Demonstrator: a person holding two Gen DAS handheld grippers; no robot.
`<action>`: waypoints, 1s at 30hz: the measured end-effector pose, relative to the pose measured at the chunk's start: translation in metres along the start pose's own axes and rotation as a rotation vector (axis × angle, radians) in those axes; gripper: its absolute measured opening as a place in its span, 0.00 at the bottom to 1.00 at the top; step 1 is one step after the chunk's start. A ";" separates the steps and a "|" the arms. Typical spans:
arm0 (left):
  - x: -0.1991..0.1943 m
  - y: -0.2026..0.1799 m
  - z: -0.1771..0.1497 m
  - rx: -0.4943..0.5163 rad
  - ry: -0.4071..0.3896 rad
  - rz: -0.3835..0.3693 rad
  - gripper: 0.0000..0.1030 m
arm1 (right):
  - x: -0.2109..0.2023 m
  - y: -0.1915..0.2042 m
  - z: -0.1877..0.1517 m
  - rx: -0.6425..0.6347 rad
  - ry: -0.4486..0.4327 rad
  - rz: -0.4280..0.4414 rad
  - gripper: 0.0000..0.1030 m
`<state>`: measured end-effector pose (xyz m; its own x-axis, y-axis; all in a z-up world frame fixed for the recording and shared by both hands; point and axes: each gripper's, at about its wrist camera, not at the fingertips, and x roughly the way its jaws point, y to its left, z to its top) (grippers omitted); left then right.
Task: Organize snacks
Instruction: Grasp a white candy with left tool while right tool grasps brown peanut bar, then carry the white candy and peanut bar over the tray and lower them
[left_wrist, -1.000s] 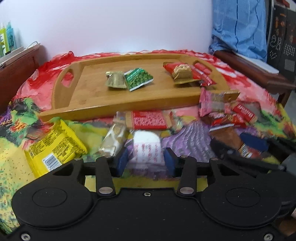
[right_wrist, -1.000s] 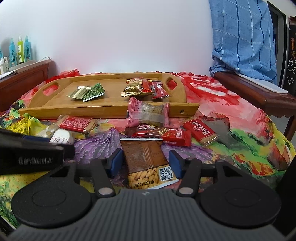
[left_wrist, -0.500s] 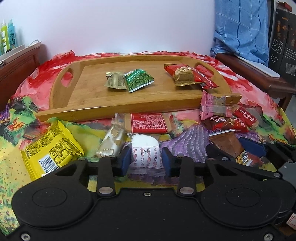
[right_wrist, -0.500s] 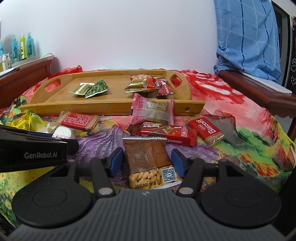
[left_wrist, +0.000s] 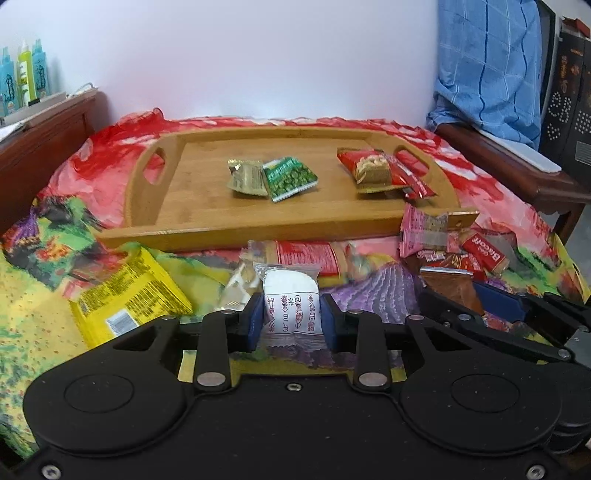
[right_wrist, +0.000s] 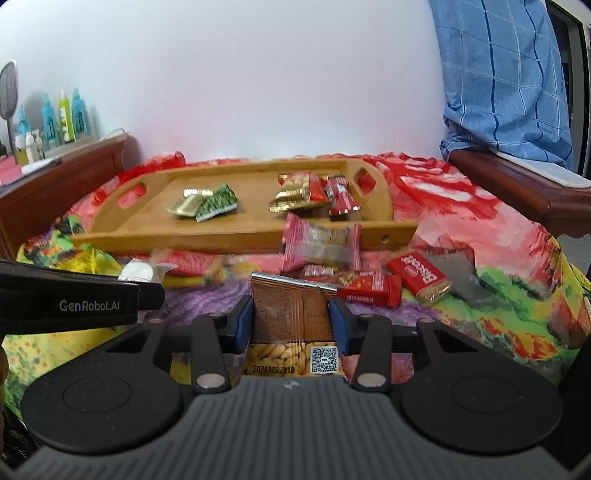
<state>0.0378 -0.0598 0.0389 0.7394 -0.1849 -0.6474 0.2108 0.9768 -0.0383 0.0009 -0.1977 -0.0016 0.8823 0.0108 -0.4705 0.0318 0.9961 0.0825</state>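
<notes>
Your left gripper (left_wrist: 291, 320) has its fingers closed against both sides of the white wrapped snack (left_wrist: 291, 301), and your right gripper (right_wrist: 291, 320) pinches the brown peanut packet (right_wrist: 290, 312) the same way. Both packets sit low over the patterned bedspread (right_wrist: 498, 314), short of the wooden tray (left_wrist: 207, 184), where sorted snacks already lie in pairs, so each likely belongs there.

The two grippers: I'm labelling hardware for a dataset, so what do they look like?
Left gripper: smooth matte black body, two round discs, silver pivot screws, black linkages, blue pads. Right gripper: ribbed dark grey body, same discs and blue pads. The left one's side reads "GenRobot.AI" in the right wrist view. No cables or sleeves visible.
</notes>
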 end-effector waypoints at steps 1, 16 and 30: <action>-0.002 0.001 0.002 0.001 -0.004 0.003 0.30 | -0.002 -0.001 0.002 0.004 -0.002 0.003 0.46; -0.016 0.015 0.040 -0.024 -0.048 0.027 0.30 | -0.006 -0.026 0.046 0.100 -0.037 -0.008 0.47; -0.002 0.034 0.094 -0.047 -0.065 0.018 0.30 | 0.021 -0.031 0.095 0.118 -0.041 0.051 0.47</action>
<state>0.1038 -0.0368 0.1104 0.7828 -0.1728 -0.5978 0.1682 0.9837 -0.0641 0.0631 -0.2368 0.0699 0.9027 0.0548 -0.4268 0.0396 0.9771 0.2092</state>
